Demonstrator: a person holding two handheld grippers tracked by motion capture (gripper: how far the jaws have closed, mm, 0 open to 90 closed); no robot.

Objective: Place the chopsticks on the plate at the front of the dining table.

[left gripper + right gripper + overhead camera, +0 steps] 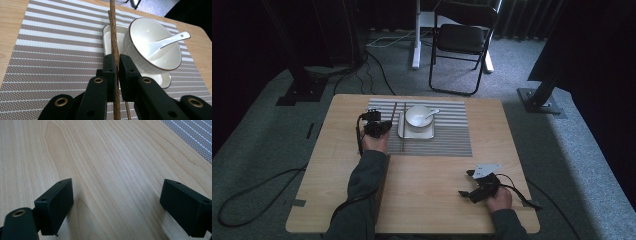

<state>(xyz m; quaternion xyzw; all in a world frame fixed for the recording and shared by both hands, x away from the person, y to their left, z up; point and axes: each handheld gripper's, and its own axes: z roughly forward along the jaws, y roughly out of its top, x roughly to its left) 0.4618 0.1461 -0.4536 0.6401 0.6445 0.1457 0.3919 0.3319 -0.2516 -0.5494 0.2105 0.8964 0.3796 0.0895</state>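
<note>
Brown wooden chopstick point(114, 45) sits clamped in the left gripper point(116, 65) over the striped placemat point(57, 57), just beside the white tray point(108, 37) holding bowl point(152, 42) and spoon point(172, 40). The right gripper point(116, 202) rests wide apart over the table point(105, 157). Likely next: laying the chopstick down level.

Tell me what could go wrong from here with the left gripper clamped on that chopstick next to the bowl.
1. The left gripper holds one chopstick right beside the bowl; swinging it sideways could knock the bowl or flip the spoon out.
2. The bowl sits on a small square plate, so a nudge may slide it off.
3. A second chopstick lies just under the held one; lifting could drag or roll it across the striped placemat.
</note>
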